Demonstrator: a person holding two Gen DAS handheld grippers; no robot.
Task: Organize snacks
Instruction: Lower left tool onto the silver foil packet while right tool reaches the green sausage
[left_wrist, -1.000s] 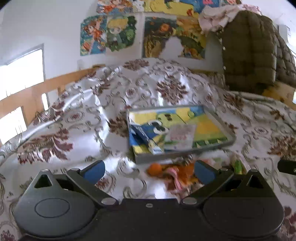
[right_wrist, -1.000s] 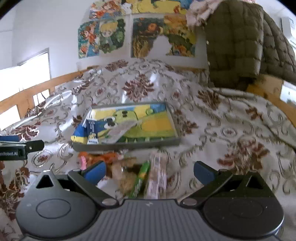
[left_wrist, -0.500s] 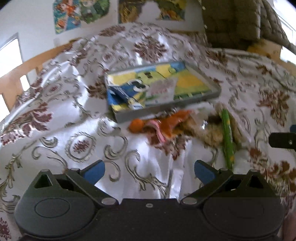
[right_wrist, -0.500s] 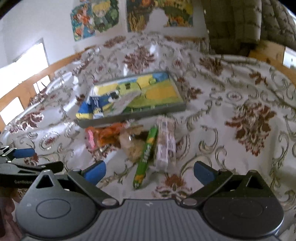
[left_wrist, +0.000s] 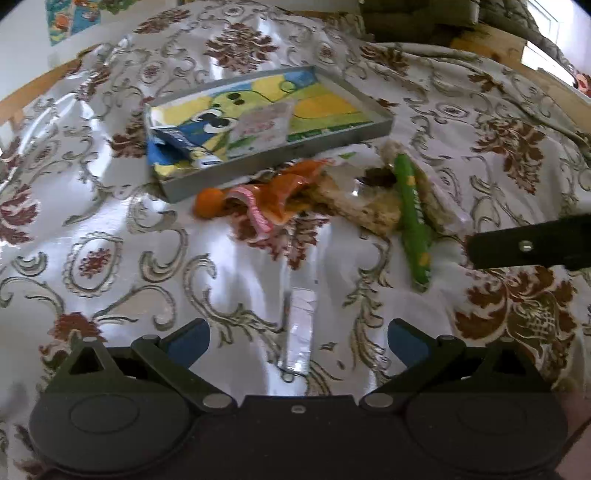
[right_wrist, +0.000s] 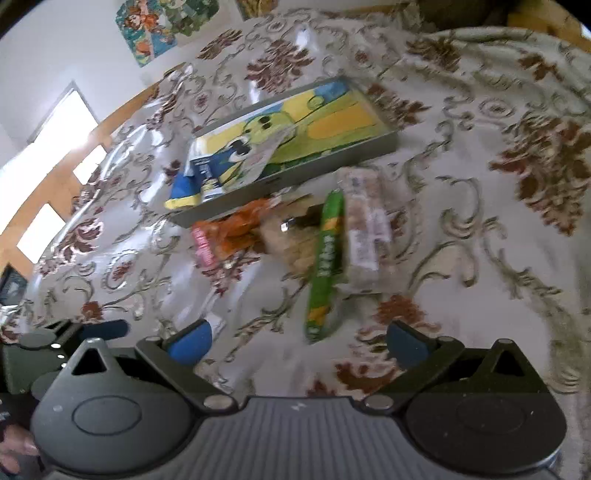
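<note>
A shallow grey tray (left_wrist: 384, 122) (right_wrist: 388, 142) with a cartoon-printed bottom lies on the patterned cloth. In it are a blue packet (left_wrist: 184, 144) (right_wrist: 205, 171) and a pale packet (left_wrist: 264, 127) (right_wrist: 260, 157). In front of the tray is a loose pile: an orange wrapper (left_wrist: 280, 192) (right_wrist: 231, 230), a clear bag of brown snacks (left_wrist: 369, 206) (right_wrist: 295, 243), a long green stick pack (left_wrist: 412, 214) (right_wrist: 327, 258) and a clear cracker pack (right_wrist: 365, 229). My left gripper (left_wrist: 297, 338) is open above bare cloth, short of the pile. My right gripper (right_wrist: 297, 339) is open just before the green stick's near end.
The flowered cloth (left_wrist: 110, 258) covers a humped surface with folds. A small clear wrapper (left_wrist: 301, 332) lies between the left fingers. The right gripper's dark finger (left_wrist: 528, 245) juts in from the right. Wooden rail (right_wrist: 48, 192), posters (right_wrist: 155, 26) and a quilted jacket (left_wrist: 417, 14) stand behind.
Both grippers have dipped lower and moved forward toward the snack pile, so the wall has left view. Both stay open; the snacks have not moved.
</note>
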